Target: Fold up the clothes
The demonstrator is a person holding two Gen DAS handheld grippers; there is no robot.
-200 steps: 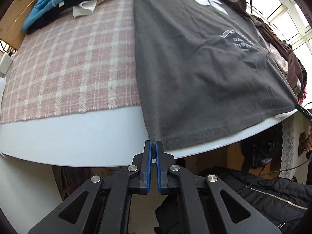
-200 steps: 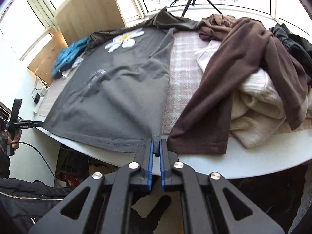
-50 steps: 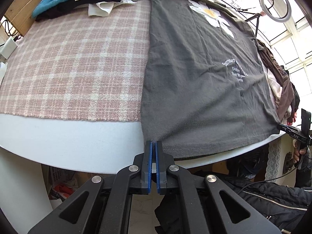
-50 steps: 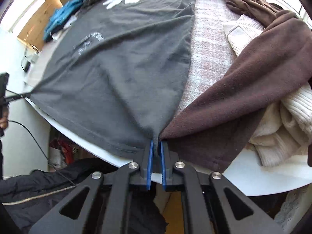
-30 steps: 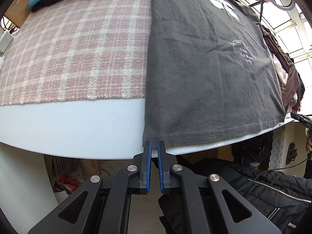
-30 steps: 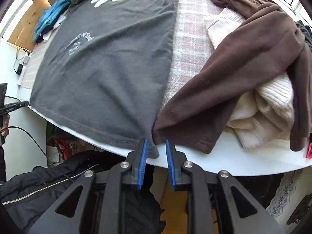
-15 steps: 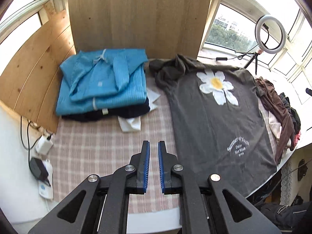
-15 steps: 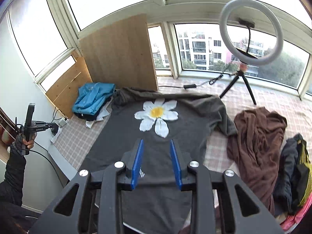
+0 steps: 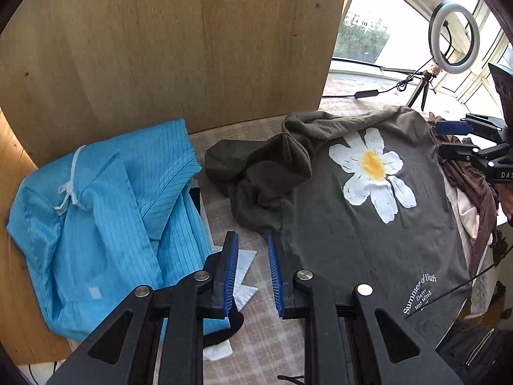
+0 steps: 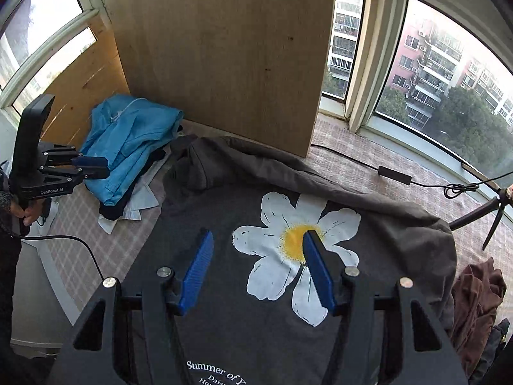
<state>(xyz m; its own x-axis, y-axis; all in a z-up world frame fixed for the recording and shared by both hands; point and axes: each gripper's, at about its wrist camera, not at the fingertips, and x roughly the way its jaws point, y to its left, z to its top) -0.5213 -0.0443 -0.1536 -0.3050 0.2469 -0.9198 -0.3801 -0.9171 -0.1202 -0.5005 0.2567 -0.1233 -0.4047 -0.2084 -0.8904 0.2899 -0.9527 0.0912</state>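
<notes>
Hem dropped, both grippers up over the shoulders now

We've let go of the grey daisy T-shirt (image 10: 320, 288): left gripper (image 9: 253, 276) jaws slightly parted, right gripper (image 10: 256, 269) wide, both empty (left sleeve (image 9: 256, 173) still bunched), so sleeves probably next.

The dark shirt (image 9: 346, 224) carries white print near its hem: "Summer of Youth", then "Daisy" and "Hot Wind", with a smaller line below too small to read; the left gripper (image 10: 91, 167) has "GenRobot.AI" on its body; the right gripper (image 9: 452, 136) shows "DAS", cut off at the edge.
</notes>
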